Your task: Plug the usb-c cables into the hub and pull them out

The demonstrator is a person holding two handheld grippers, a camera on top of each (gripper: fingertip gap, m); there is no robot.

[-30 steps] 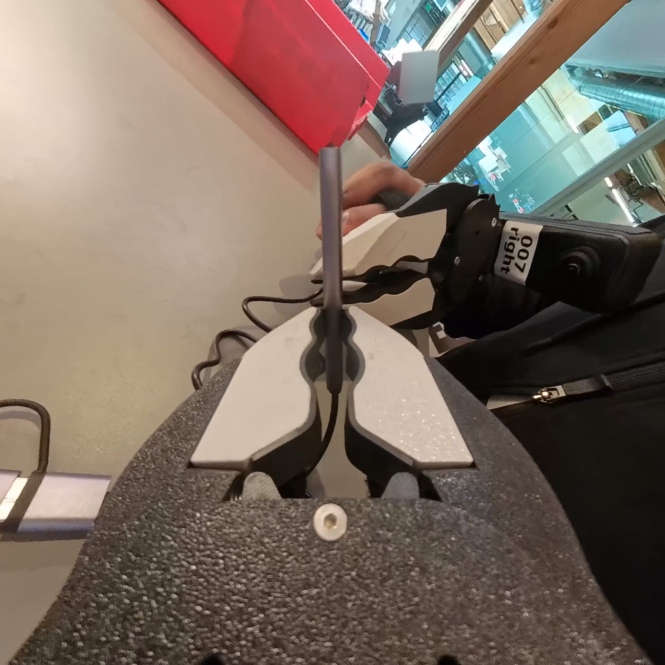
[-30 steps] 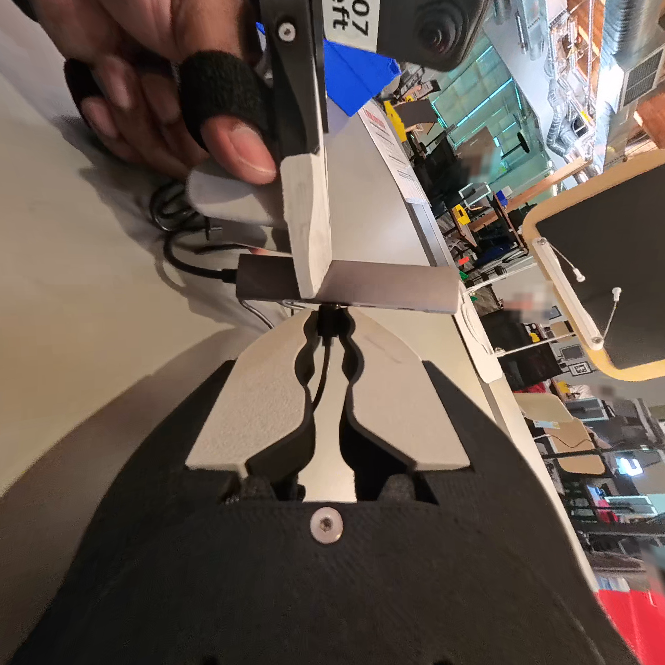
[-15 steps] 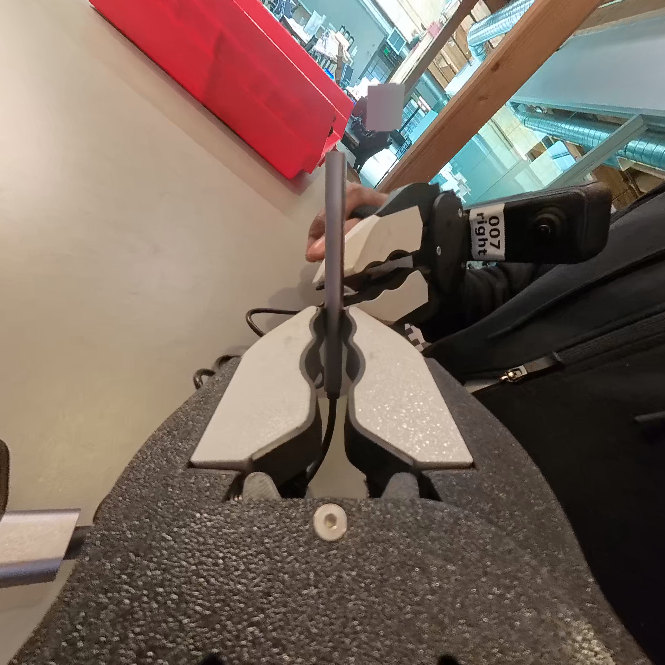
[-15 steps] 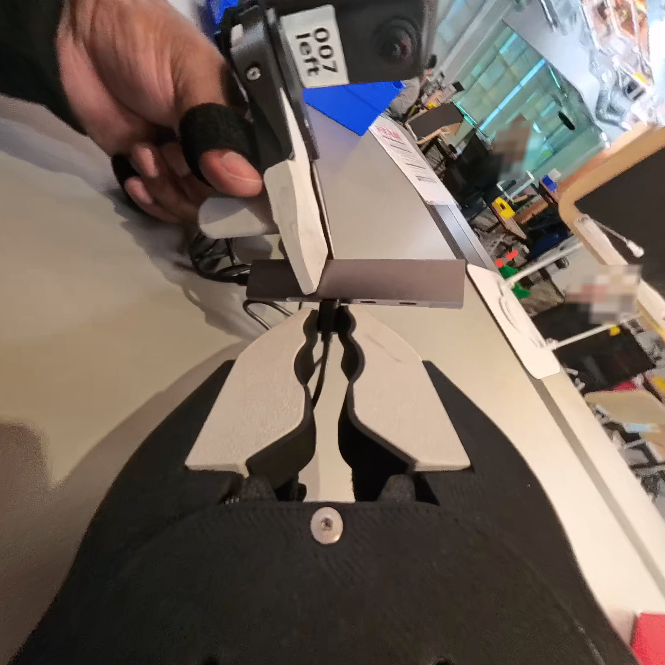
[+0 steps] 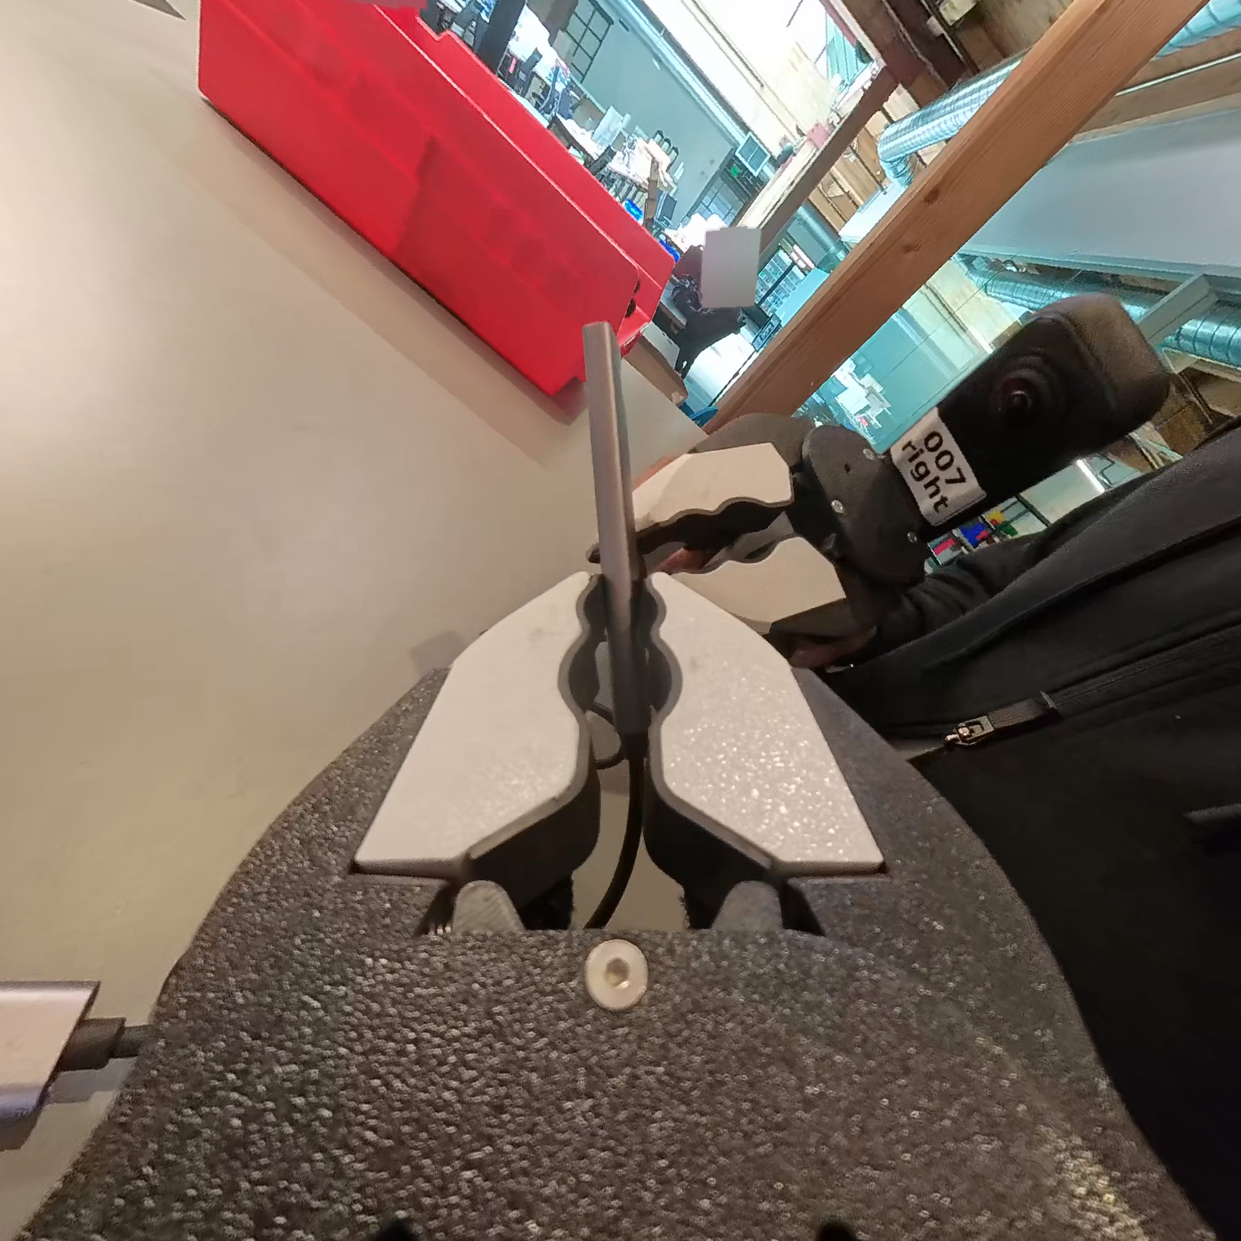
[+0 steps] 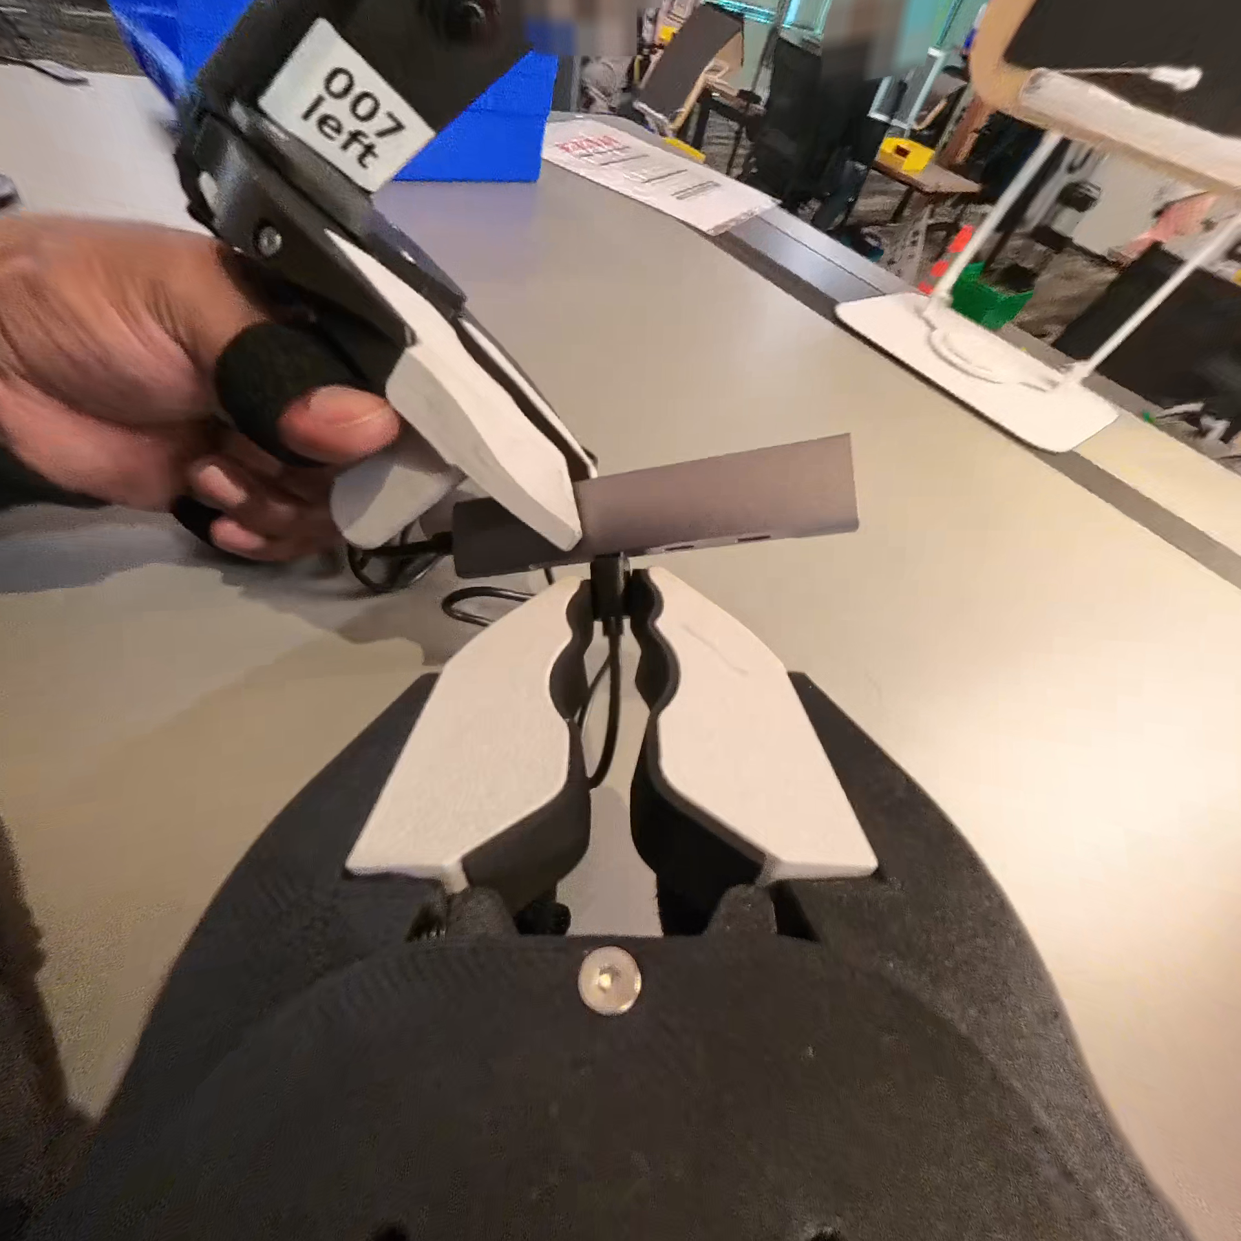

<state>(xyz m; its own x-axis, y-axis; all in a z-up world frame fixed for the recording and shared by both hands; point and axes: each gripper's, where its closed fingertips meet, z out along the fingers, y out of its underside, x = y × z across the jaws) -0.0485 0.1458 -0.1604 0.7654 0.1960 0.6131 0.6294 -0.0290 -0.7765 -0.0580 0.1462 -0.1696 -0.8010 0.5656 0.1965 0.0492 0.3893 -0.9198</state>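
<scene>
Between left tongs (image 5: 621, 591), clamped: slim dark-grey hub (image 6: 718, 497); right tongs (image 6: 614, 581) pinch black cable plug (image 6: 610, 584).

Left gripper (image 5: 619, 584) clamped on the grey hub (image 5: 612, 510), held edge-on and lifted clear of the tabletop (image 5: 201, 470); black cable (image 5: 621, 846) trails from the hub's near end between the jaws; right gripper (image 5: 645, 547) closes in against the hub's right face, its grip hidden behind the hub; red bin (image 5: 430, 181) along the tabletop's far edge; second grey hub (image 5: 33, 1047) with plugged cable at lower left.
</scene>
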